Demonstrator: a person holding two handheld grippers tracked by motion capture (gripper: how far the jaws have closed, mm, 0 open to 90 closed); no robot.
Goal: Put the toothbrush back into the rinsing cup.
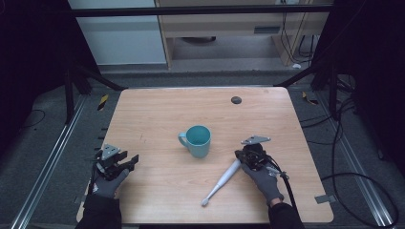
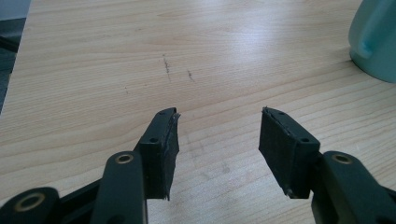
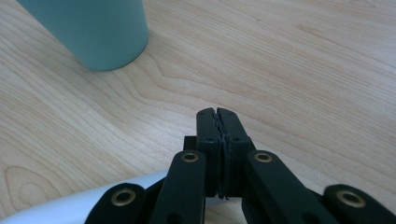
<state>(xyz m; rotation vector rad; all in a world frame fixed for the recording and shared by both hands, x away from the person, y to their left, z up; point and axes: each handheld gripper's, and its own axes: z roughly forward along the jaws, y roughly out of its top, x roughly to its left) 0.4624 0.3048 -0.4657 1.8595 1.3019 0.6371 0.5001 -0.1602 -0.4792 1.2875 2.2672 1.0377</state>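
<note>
Teal mug [image 1: 198,140] upright mid-surface [image 1: 153,114], handle toward my left, white toothbrush [image 1: 221,182] lying just right of it, my right gripper [image 1: 241,156] at its thick end, jaws together, my left gripper [image 1: 133,161] well apart, jaws open on nothing.

The left gripper [image 2: 217,140] is low over the wooden table [image 2: 93,70]. Its two black jaws are wide apart, with bare wood between them. Far off on the right stands a blue-green cup [image 2: 376,42] with its handle facing in. Small dark scratches [image 2: 167,67] mark the wood ahead.
</note>
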